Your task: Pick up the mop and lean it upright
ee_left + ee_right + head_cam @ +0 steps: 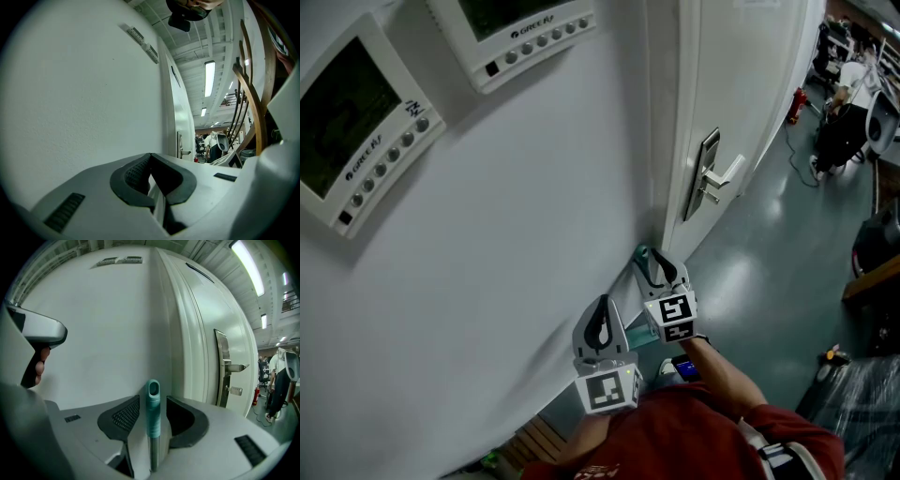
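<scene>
The mop's teal handle end (153,411) stands upright between my right gripper's (153,415) pads (125,414), with a gap on each side, so that gripper is open. Below the teal grip, the metal pole runs down out of sight. In the head view the handle tip (641,254) rests in the corner where the white wall meets the door frame, and the right gripper (661,269) is around it. My left gripper (602,319) is lower and to the left, pointing at the wall. Its jaws (151,174) are together with nothing in them. The mop head is hidden.
A white door with a metal lever handle (710,178) is just right of the corner. Two wall control panels (356,131) (520,33) hang on the wall (506,244). A wooden chair back (255,108) rises at the right of the left gripper view. People and office chairs (853,103) are far off.
</scene>
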Action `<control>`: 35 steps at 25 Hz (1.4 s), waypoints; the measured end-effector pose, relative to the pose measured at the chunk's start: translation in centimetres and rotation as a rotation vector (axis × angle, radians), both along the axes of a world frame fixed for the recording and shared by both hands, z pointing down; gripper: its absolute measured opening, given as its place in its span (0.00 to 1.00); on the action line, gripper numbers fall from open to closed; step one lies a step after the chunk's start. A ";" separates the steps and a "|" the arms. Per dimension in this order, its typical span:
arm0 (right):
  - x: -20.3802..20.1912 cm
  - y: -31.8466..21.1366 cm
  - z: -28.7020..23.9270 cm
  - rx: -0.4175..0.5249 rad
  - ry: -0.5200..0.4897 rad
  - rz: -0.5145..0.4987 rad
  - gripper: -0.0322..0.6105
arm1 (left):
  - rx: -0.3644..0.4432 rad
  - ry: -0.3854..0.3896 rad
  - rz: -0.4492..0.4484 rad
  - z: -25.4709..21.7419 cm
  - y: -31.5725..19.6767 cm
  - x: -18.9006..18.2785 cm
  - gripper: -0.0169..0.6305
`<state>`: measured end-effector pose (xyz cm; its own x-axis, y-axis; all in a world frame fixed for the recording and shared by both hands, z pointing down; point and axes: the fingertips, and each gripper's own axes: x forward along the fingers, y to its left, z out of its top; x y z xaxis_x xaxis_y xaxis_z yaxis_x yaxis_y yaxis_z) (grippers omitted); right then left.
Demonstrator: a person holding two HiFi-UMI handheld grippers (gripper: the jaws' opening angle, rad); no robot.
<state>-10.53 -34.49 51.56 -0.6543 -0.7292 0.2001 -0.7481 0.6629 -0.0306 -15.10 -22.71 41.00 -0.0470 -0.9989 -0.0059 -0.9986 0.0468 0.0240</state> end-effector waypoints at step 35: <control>4.6 6.7 -3.0 0.030 0.004 -0.009 0.08 | 0.005 0.001 0.036 0.0 -1.4 0.3 0.05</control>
<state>-5.93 -27.79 48.51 -0.6597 -0.7294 0.1809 -0.7425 0.6698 -0.0074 -14.83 -24.13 40.98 -0.0113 -0.9999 -0.0104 -0.9996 0.0111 0.0250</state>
